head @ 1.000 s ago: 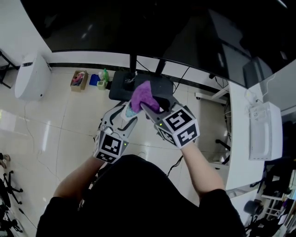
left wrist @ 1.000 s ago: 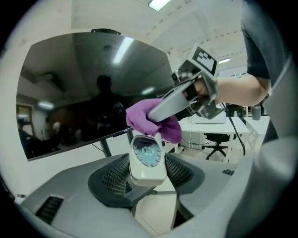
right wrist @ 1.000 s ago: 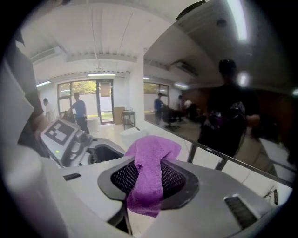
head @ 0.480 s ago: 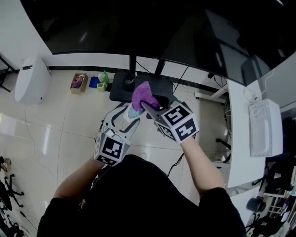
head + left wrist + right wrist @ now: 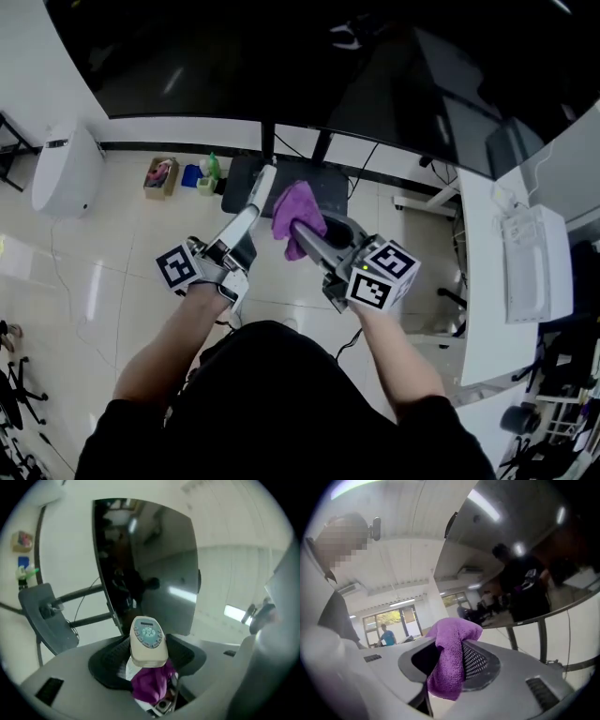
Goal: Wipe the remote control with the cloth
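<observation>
Clamps the remote (image 5: pixel 147 638) in the left gripper (image 5: pixel 244 228), dark pads (image 5: pixel 108 662) pressed to both long edges, button face turned to that gripper's camera. Shows there a ring of buttons (image 5: pixel 148 632) and a thin dark strip at 12 o'clock of the face. Reduces it in the head view to a slim white bar jutting toward 1 o'clock from the jaws.

Pinches the cloth (image 5: pixel 451 660) in the right gripper (image 5: pixel 302 232), jaws closed on a purple fold that drapes over the tips. Reaches toward 10 o'clock in the head view, bringing the cloth to 3 o'clock of the remote, just beside it. Leaves contact impossible to tell from there. Places the cloth, in the left gripper view, at 6 o'clock of the remote, overlapping its near end. Catches only the cloth in the right gripper view, with the remote out of frame.

Hangs over a pale floor (image 5: pixel 122 272). Faces, at 12 o'clock, a big dark screen (image 5: pixel 281 56) on a stand (image 5: pixel 323 178). Picks up figures mirrored in the screen in the right gripper view alone. Takes in, from the head view only, a white unit (image 5: pixel 66 169) at 10 o'clock, a box (image 5: pixel 161 165) and bottles (image 5: pixel 208 161) at 11, and a desk (image 5: pixel 487 309) at 3 o'clock carrying a white device (image 5: pixel 536 262).
</observation>
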